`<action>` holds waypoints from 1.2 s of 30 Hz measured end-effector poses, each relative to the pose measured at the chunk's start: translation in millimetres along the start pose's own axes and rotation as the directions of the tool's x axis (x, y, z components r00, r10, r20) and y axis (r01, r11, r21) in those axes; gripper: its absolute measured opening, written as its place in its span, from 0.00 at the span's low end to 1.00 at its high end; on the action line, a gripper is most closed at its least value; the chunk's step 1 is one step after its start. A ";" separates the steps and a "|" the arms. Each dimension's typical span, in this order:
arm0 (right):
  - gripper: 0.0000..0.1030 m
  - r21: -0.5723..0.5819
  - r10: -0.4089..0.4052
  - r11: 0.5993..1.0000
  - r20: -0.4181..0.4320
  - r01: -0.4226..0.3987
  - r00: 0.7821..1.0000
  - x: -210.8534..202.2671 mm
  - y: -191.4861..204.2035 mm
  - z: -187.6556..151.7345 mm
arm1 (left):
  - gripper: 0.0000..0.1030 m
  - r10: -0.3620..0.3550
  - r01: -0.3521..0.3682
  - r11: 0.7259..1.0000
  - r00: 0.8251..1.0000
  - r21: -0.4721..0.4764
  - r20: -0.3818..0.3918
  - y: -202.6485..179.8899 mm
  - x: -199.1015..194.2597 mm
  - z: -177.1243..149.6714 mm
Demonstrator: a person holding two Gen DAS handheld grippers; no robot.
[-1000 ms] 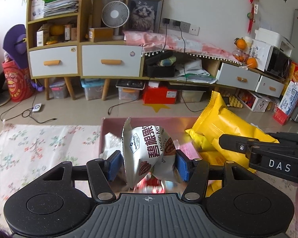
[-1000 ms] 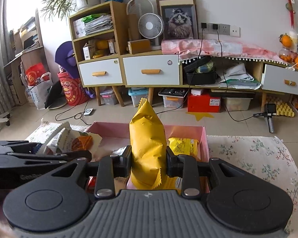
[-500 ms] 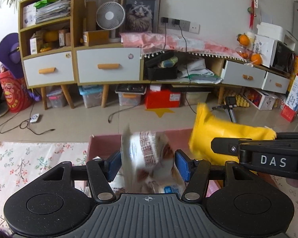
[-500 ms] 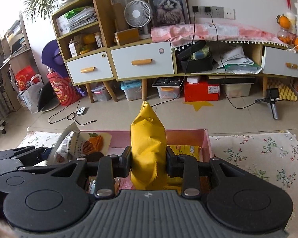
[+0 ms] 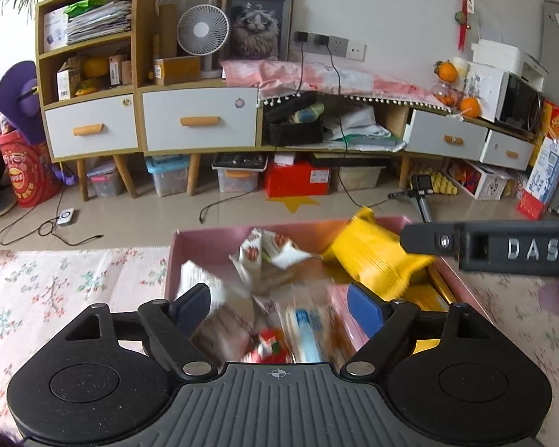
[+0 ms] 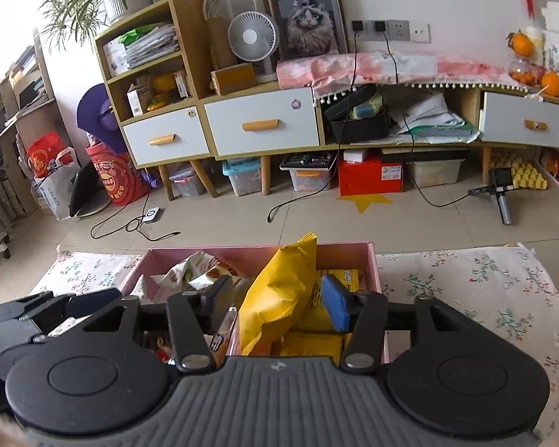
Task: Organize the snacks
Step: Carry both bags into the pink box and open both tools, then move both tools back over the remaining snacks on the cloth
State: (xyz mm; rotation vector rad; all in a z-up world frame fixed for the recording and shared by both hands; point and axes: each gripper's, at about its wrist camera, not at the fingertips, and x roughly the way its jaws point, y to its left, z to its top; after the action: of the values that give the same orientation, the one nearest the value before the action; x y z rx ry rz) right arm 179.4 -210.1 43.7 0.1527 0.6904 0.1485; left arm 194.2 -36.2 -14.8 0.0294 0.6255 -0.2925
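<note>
Nearest to us, the left gripper (image 5: 279, 305) has its jaws opening, with blurred snack packets (image 5: 257, 320) below them and nothing pressed. The right gripper (image 6: 279, 300) is opening too; the yellow bag (image 6: 279, 290) leans between its pads, touching the right one, but we see a gap on the left. Both snacks are in the pink box (image 6: 374, 272) on the flowered tabletop (image 6: 466, 290). We read "DAS" on the right gripper's side in the left view. Farther off are a floor cable (image 6: 138, 229), a red box (image 6: 369, 173), drawers (image 6: 261, 124) and a fan (image 6: 251, 37).
</note>
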 end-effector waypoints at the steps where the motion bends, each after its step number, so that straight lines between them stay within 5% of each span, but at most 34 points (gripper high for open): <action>1: 0.54 -0.001 0.002 1.000 0.005 -0.002 1.000 -4.3 0.6 -0.7 | 0.82 0.001 -0.001 1.000 1.000 0.008 0.000 -1.6 -5.4 -1.9; 18: 0.83 0.001 -0.002 1.000 -0.001 0.002 1.000 -59.0 15.3 -28.9 | 0.94 0.040 -0.037 0.998 0.998 0.060 -0.046 -4.2 -92.1 -45.9; 28: 0.94 -0.069 -0.031 0.997 -0.024 0.029 0.999 -74.3 26.5 -60.3 | 0.97 0.074 -0.073 0.997 0.993 0.006 -0.095 25.9 -115.2 -83.9; 36: 0.99 -0.143 -0.005 0.990 -0.021 0.002 1.000 -76.7 35.8 -84.1 | 0.97 0.117 -0.106 0.986 0.990 0.126 -0.076 46.5 -115.2 -110.4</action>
State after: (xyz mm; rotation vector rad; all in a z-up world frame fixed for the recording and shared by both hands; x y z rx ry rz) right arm 63.9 -181.8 34.1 0.0126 0.6988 0.1955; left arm 55.1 51.2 -40.4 0.1944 0.6858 -0.2214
